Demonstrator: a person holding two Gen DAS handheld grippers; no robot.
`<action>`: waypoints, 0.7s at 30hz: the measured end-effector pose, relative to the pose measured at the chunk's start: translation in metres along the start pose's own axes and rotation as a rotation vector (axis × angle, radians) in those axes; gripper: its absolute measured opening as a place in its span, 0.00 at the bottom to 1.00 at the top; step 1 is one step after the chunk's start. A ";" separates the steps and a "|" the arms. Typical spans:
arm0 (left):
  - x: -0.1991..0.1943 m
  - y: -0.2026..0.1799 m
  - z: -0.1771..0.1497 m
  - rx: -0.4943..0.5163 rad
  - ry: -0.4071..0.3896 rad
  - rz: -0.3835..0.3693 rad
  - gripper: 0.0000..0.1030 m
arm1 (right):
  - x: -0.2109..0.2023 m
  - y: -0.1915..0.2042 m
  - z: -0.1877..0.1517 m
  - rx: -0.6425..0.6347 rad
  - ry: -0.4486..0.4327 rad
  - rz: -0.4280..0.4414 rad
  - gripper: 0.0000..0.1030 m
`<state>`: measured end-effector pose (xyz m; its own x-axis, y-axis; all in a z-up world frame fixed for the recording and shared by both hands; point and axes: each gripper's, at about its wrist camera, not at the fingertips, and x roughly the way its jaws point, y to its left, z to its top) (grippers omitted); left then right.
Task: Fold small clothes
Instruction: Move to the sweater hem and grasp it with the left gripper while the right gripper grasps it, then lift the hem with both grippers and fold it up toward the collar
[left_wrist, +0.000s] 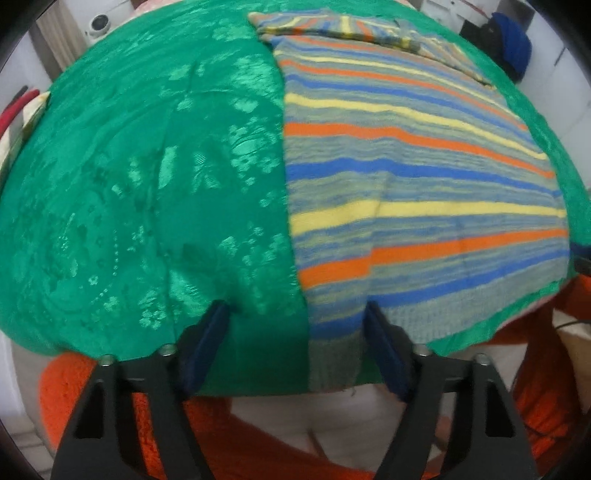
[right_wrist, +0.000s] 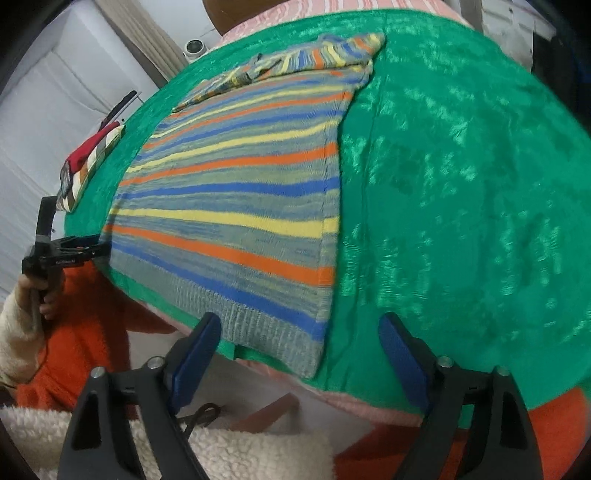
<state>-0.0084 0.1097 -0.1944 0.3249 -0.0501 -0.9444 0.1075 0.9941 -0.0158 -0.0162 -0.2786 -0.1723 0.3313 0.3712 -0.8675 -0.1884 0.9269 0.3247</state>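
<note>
Both grippers, left gripper (left_wrist: 297, 308) and right gripper (right_wrist: 299, 321), have black frames, silver screws and dark-blue pads (right_wrist: 192, 354); the person wears a cream fleece sleeve (right_wrist: 16, 332) and orange trousers (right_wrist: 77, 332).

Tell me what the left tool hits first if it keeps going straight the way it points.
Probably the near hem corner of the striped sweater, lying between the open fingers of the left tool, or the green cloth beside it; depth is unclear.

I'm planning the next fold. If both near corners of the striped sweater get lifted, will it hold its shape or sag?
The striped sweater is a soft knit lying limp and flat on the green cloth, so it will probably droop between the two corners. Its sleeves, folded across the far end, may slide off. The shiny cloth beneath looks slippery, so the sweater may drag rather than peel.
</note>
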 end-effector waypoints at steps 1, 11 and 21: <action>0.000 -0.001 0.000 0.001 0.002 -0.010 0.59 | 0.004 0.000 0.001 0.007 0.014 0.026 0.69; -0.024 0.004 -0.019 0.009 0.021 -0.132 0.02 | -0.004 0.008 -0.003 -0.007 0.106 0.022 0.06; -0.047 0.040 0.021 -0.118 -0.071 -0.246 0.02 | -0.024 -0.011 0.030 0.153 -0.028 0.161 0.05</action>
<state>0.0007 0.1502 -0.1434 0.3677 -0.2939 -0.8823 0.0822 0.9553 -0.2839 0.0053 -0.2959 -0.1440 0.3344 0.5141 -0.7899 -0.0988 0.8526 0.5132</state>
